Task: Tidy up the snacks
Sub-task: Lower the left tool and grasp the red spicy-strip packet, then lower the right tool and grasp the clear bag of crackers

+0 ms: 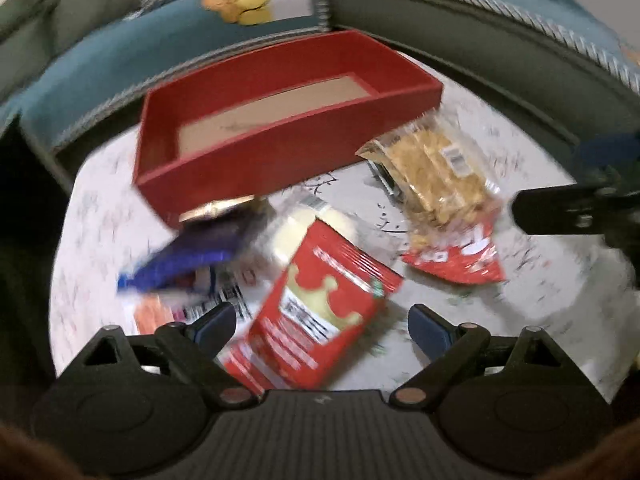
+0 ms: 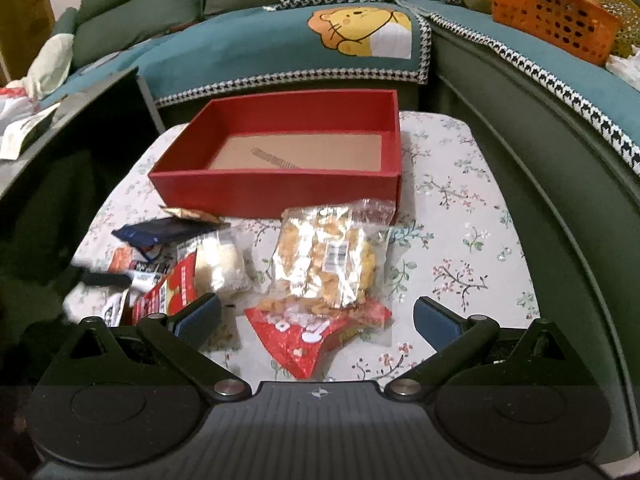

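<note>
An empty red box [image 2: 280, 192] with a cardboard floor stands at the back of the floral table; it also shows in the left wrist view as the red box [image 1: 288, 152]. My left gripper [image 1: 320, 326] is open, low over a red bun packet [image 1: 320, 312] that lies between its fingers. A blue packet [image 1: 192, 256] lies to its left. My right gripper [image 2: 318, 320] is open, just in front of a clear cracker bag [image 2: 328, 256] with a red bottom. The bun packet [image 2: 216, 268] and blue packet [image 2: 160, 232] lie to the left of that bag.
A gold wrapper [image 2: 188, 212] and several small packets are piled at the table's left. A teal-covered sofa [image 2: 240, 52] wraps the back and right sides, with an orange basket [image 2: 552, 20] on it. The floral tablecloth [image 2: 460, 240] is bare at the right.
</note>
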`<state>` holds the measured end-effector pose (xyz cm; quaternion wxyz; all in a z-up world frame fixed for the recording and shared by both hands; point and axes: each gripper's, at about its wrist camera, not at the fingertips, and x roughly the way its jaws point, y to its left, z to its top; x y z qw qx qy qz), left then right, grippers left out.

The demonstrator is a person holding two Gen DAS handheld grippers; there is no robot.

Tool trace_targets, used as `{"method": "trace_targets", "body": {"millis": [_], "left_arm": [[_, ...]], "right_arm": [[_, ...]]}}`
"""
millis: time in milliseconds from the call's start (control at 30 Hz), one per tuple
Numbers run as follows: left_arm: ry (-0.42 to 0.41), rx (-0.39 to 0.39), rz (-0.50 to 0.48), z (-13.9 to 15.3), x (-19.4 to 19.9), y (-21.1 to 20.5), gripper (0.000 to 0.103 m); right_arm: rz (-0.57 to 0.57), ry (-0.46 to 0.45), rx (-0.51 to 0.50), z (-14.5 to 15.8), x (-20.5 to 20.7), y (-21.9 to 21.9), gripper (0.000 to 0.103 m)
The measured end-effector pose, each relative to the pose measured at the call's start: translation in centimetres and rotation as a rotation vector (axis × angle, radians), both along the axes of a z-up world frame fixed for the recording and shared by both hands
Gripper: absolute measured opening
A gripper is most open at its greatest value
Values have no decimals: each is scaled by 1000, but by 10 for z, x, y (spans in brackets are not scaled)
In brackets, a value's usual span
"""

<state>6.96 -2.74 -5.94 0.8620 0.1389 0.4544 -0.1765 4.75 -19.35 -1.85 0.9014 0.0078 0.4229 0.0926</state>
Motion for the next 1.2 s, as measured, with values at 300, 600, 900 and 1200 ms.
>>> {"method": "trace_targets", "body": {"millis": [300,600,900,1200], "left_arm": [[89,64,-116,-29,11,-2,98],[142,-100,8,-3,-21,3,55],[205,-143,104,-9,-26,17,66],[230,-10,-9,-28,-31,-1,102]], "right_arm": [[-9,41,31,-7,5,-10,103],[-20,63,-11,-17,9,-12,99],[11,128,-9,-34,37,17,99],[28,123,-42,-29,67,26,102]]}}
